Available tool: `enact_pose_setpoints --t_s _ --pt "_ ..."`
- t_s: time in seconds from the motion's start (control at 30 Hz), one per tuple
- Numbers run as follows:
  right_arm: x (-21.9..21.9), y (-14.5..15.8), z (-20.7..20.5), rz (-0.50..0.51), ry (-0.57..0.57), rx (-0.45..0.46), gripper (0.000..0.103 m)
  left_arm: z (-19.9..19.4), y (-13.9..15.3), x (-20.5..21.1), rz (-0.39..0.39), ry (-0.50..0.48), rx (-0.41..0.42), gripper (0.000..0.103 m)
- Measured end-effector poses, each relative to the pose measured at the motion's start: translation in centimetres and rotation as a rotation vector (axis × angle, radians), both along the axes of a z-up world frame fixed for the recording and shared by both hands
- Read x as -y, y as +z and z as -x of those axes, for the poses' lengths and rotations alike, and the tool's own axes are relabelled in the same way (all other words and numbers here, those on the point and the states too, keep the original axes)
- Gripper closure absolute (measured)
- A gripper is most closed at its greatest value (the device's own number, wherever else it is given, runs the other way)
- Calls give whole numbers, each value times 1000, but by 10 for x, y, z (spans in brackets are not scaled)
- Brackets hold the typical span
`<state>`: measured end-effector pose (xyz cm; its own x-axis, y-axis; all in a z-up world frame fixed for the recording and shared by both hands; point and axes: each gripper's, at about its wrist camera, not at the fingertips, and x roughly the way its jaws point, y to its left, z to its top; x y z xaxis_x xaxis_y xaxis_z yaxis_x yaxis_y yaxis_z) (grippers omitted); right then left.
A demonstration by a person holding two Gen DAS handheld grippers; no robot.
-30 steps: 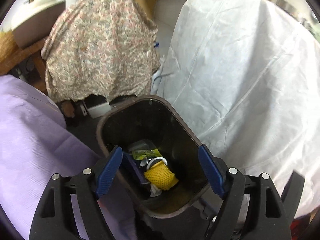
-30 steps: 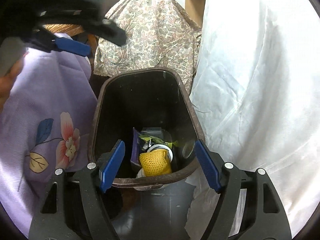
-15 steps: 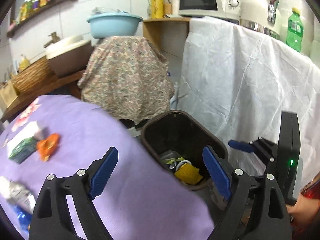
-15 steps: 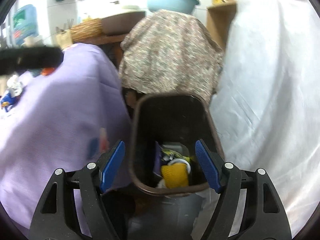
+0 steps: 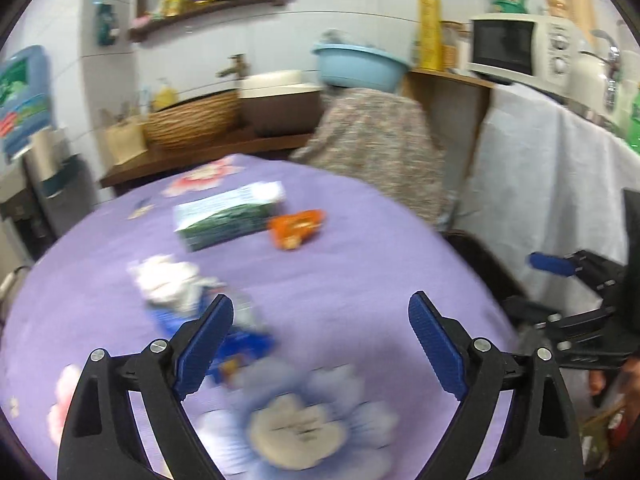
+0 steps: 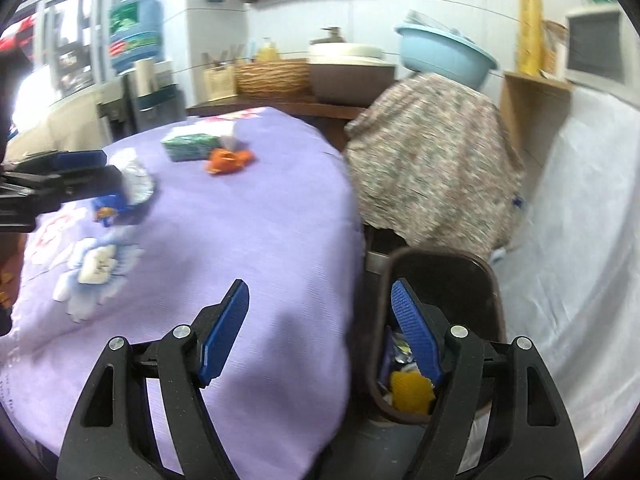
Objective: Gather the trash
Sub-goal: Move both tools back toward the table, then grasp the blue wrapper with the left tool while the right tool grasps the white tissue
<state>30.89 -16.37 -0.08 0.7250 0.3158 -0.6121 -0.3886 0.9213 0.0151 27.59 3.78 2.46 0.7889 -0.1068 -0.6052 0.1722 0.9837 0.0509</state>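
My left gripper [image 5: 320,340] is open and empty above the purple flowered tablecloth [image 5: 360,280]. Just beyond its left finger lie a crumpled silver-white wrapper [image 5: 172,284] and a blue wrapper [image 5: 244,340]. Farther back are an orange wrapper [image 5: 296,228] and a green-and-white tissue box [image 5: 228,216]. My right gripper [image 6: 320,332] is open and empty over the table's right edge, beside the dark brown trash bin [image 6: 472,280], which holds a yellow net [image 6: 412,392] and other scraps. The left gripper [image 6: 60,168] also shows at the left of the right wrist view.
A floral-covered stand [image 6: 432,152] with a light blue basin [image 6: 444,52] stands behind the bin. A white-draped counter [image 5: 552,184] with a microwave [image 5: 520,48] is at the right. A wooden shelf with a wicker basket [image 5: 192,124] lies behind the table.
Both grippers have swung up and left away from the bin. The left one is now over the table near the wrappers; the right one is at the table's edge.
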Motion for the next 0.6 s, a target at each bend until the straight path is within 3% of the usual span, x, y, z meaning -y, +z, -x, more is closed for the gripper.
enact_pose_setpoints --t_s 0.27,0.43,0.6 --pt "-47 19 10 -19 117 2 29 6 -12 -43 -14 117 -30 15" --pt "-71 26 20 -12 172 10 29 -12 -27 -58 -11 159 -105 16" --pt "-85 30 30 8 202 23 29 -26 -40 -73 84 165 -186 38"
